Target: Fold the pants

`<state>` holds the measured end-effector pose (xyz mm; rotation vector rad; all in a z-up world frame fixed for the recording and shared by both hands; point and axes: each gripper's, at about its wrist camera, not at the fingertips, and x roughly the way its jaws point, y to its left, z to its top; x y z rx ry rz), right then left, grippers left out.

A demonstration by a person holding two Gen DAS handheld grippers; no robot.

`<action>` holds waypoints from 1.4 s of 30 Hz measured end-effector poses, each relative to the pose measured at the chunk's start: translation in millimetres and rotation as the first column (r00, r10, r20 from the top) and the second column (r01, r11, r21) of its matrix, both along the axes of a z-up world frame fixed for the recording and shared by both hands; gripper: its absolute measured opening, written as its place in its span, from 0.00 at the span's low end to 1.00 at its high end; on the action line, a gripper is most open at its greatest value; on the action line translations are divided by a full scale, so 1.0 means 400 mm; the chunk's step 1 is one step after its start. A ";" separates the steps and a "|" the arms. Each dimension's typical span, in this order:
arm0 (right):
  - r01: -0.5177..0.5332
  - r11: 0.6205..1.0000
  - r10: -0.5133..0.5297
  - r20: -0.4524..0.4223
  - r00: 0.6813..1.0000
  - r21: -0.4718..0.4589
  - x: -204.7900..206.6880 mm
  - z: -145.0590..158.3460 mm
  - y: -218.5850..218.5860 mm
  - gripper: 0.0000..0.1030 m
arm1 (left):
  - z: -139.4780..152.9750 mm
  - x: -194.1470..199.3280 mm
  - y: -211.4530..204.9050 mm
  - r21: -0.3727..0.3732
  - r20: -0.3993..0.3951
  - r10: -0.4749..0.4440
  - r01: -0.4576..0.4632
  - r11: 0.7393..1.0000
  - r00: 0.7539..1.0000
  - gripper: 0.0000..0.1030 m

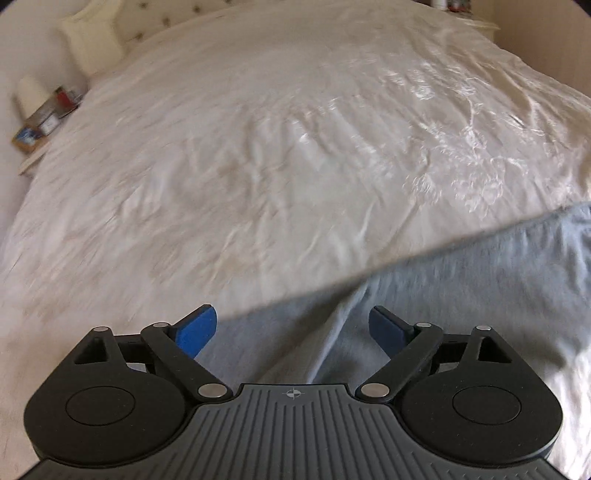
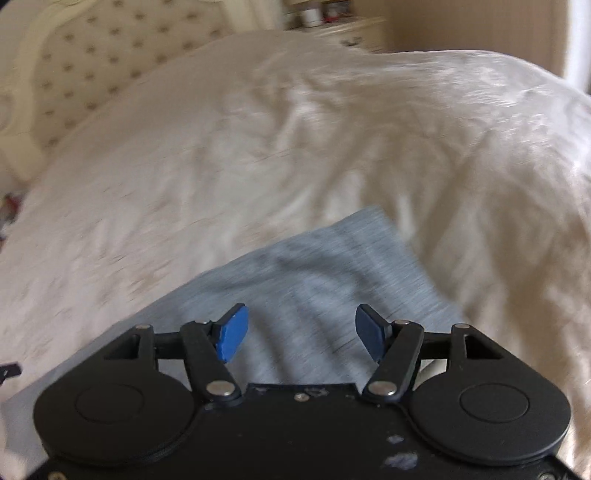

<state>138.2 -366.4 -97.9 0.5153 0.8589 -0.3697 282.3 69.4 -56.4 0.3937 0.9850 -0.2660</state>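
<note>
We hold both grippers above the bed, and we place everything by the grey pants [image 1: 461, 280] that lie spread on the cream satin bedspread [image 1: 258, 147].

Our left gripper [image 1: 293, 326] hangs over the near end of the pants with its blue pads [image 1: 197, 332] spread wide apart. Nothing sits between them; the grey cloth lies below, with one long crease running away from us under the gap. From this view the pants stretch off to the right, their far edge a straight diagonal line against the bedspread.

Our right gripper [image 2: 301, 330] also hovers over the pants [image 2: 332, 273], jaws parted to a fair width and gripping nothing. Here the pants show as a broad grey panel with a squared corner on the far right side. The picture is smeared, so we cannot make out seams or a waistband.

Beyond the pants, at the far end of the bedspread [image 2: 258, 129], stands a tufted headboard [image 2: 92, 62]. Far left of the pants, off the bed's edge, a bedside shelf holds a white cylinder [image 1: 31, 94] and some small boxes [image 1: 44, 122]. A pale dresser [image 2: 354, 31] stands behind the bed's far right corner.
</note>
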 end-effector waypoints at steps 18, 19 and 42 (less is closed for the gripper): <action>-0.509 0.828 0.521 0.013 0.853 0.235 0.008 -0.035 0.700 0.69 | -0.106 -0.346 0.430 0.042 -0.124 -0.030 0.035 0.998 0.992 0.89; -0.522 0.814 0.536 0.015 0.844 0.256 0.017 -0.046 0.761 0.69 | -0.109 -0.351 0.450 0.039 -0.118 -0.046 0.050 0.998 0.992 0.89; -0.562 0.673 0.639 0.006 0.769 0.481 0.123 -0.141 1.288 0.08 | -0.141 -0.283 0.749 -0.065 -0.087 -0.141 0.135 0.989 0.986 0.89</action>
